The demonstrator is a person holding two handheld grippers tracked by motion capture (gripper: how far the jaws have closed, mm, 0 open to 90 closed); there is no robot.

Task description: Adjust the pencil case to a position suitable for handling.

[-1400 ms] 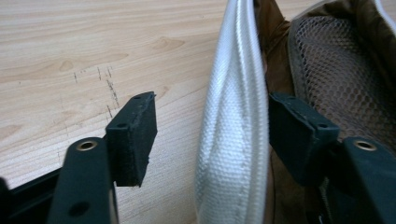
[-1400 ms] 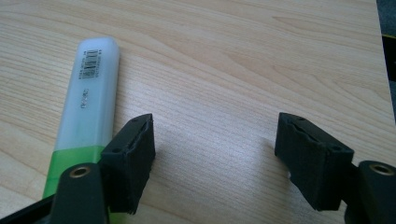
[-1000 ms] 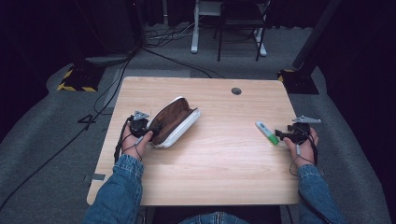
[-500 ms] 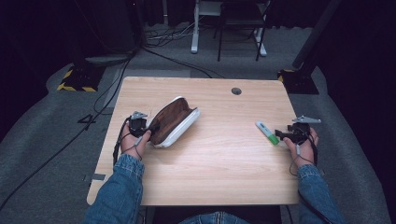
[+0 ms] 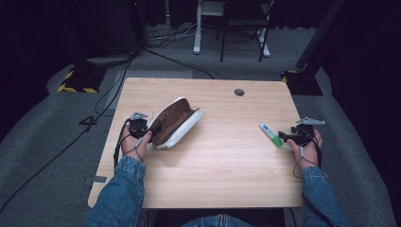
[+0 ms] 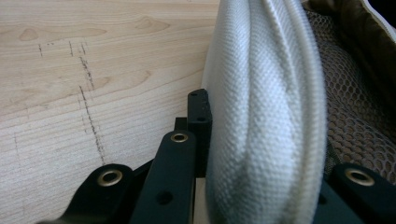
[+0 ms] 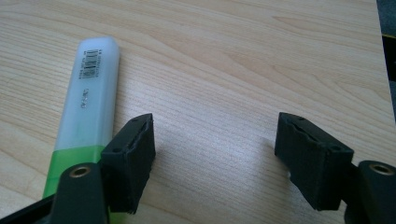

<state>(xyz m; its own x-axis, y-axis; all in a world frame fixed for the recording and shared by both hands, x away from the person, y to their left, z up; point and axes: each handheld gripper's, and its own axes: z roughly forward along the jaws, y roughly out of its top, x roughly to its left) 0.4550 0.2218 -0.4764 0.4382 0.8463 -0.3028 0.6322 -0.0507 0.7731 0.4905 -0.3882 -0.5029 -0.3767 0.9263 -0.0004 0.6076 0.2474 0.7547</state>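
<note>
At the left side of the worktop (image 5: 222, 165) a pencil case (image 5: 176, 122) lies open, brown lining and mesh pocket facing up, its mouth turned toward the middle of the wood. The left gripper (image 5: 150, 131) has just been closing, and it now pinches the near white fabric wall of the case (image 6: 261, 116) between its jaws, one black pad pressed against the outside of the cloth. That grip looks meant to pin the case down and hold its mouth spread, so something can be slid in with the other hand without the soft shell folding or skating away.

Over on the right, a highlighter (image 5: 270, 134) with a green body and a pale cap lies flat on the wood, well apart from the case. The right gripper (image 7: 219, 158) rests low with its jaws standing wide and nothing between them; the highlighter (image 7: 88, 102) lies just outside its left jaw, alongside it rather than in the gap. The gripper would probably have to shift sideways to straddle the barrel before closing, after which the pen could be carried across to the held-open case.
</note>
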